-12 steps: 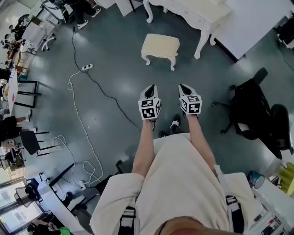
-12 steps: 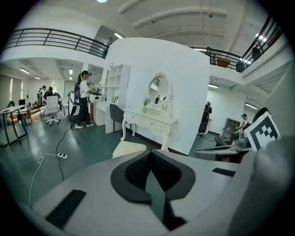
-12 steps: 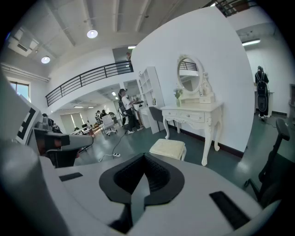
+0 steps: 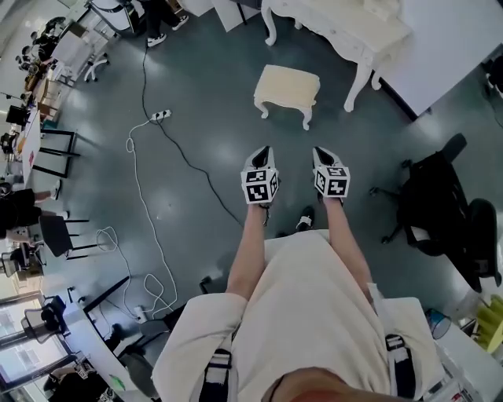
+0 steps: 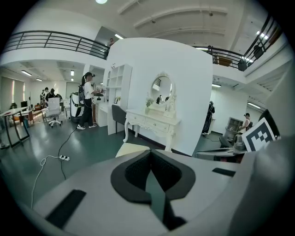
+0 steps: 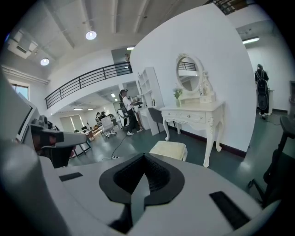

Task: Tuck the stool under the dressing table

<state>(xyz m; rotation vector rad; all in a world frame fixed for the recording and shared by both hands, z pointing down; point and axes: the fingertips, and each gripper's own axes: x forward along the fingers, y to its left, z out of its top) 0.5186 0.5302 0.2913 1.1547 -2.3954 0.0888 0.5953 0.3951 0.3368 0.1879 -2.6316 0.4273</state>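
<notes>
Cream stool [image 4: 287, 86]; white dressing table [image 4: 346, 27]; dark grey-green floor [image 4: 196, 102]; black office chair [image 4: 428, 212].

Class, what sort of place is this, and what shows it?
Likely an open-plan lab or studio: a dressing table and stool stand by a freestanding white wall, with a railed mezzanine above.

Cream short-sleeved shirt [image 4: 302, 314], black straps [image 4: 217, 375]; left tongs [image 4: 262, 151] and right tongs [image 4: 317, 151] carry black-and-white marker cubes [image 4: 258, 187].

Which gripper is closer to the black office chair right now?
Right. The right gripper is held to the left of the black office chair, apart from it; the left gripper is farther left, beyond the right one.
</notes>
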